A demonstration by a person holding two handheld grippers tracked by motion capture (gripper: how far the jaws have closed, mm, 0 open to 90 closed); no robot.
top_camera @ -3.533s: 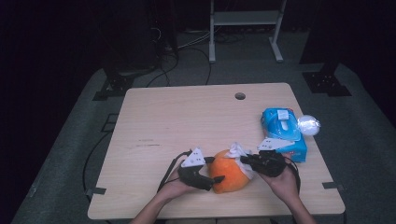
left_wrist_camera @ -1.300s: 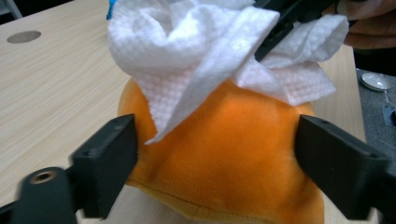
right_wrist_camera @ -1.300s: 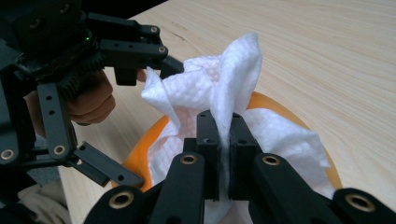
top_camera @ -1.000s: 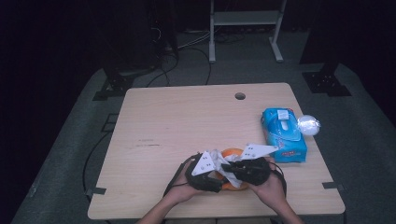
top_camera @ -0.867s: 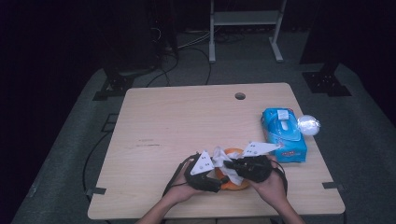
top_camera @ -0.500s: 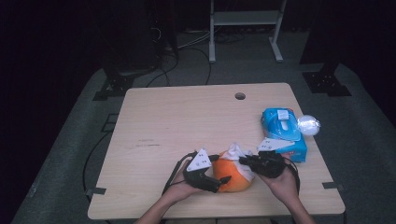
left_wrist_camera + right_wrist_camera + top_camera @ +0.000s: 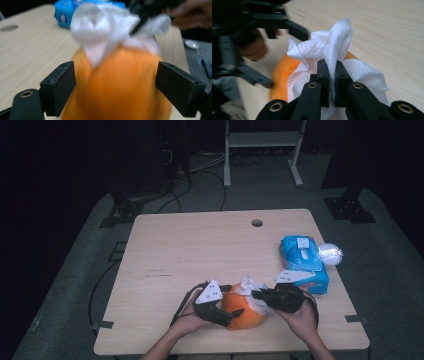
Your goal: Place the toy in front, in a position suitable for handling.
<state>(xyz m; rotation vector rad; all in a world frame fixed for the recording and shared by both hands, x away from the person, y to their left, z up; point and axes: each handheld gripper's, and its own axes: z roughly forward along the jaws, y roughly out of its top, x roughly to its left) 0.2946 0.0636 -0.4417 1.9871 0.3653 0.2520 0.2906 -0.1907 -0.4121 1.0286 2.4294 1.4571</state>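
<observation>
Since a second ago my right gripper (image 7: 256, 295) has slid back off the top of the orange ball (image 7: 242, 311), so the ball shows again between my two tools. My left jaws have just been opening, with the ball between them. Now the ball sits on the table (image 7: 200, 250) near its front edge, right between my left jaws, which stand wide, one black pad (image 7: 60, 87) to each side of it; whether the pads touch it I cannot tell. My left gripper (image 7: 233, 314) reaches in from the ball's left. The white wipe (image 7: 332, 55) lies crumpled over the ball's top, and my right jaws are pinched shut on a raised fold of it. Beyond my right gripper, well apart, lies the blue wipe pack (image 7: 303, 262).
</observation>
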